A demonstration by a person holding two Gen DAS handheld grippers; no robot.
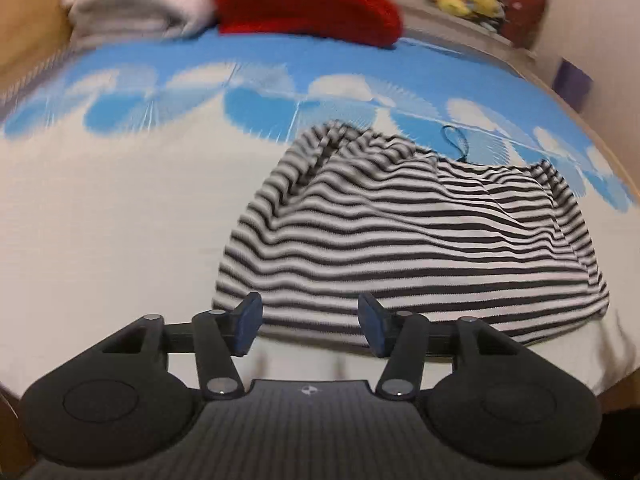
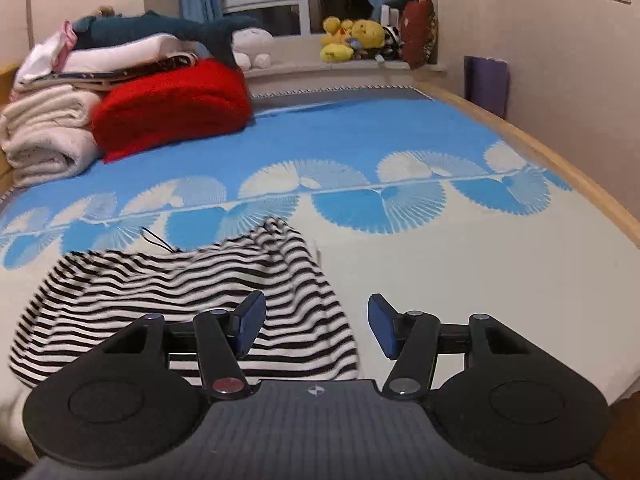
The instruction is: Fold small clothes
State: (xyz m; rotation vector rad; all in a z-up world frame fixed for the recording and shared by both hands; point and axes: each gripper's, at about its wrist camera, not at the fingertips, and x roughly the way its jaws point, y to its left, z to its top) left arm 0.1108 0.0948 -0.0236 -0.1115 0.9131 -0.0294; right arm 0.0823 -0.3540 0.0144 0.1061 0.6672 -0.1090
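Striped garment crumpled on bedspread

The garment is striped in black and white. The bed cover is patterned with blue and white fans. The blanket is red.

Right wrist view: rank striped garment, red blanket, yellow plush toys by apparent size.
1. striped garment, nearest the camera, so it looks inflated
2. red blanket, somewhat smaller, farther back on the bed
3. yellow plush toys, clearly smallest, far off on the windowsill

True sizes unsure because of distance.
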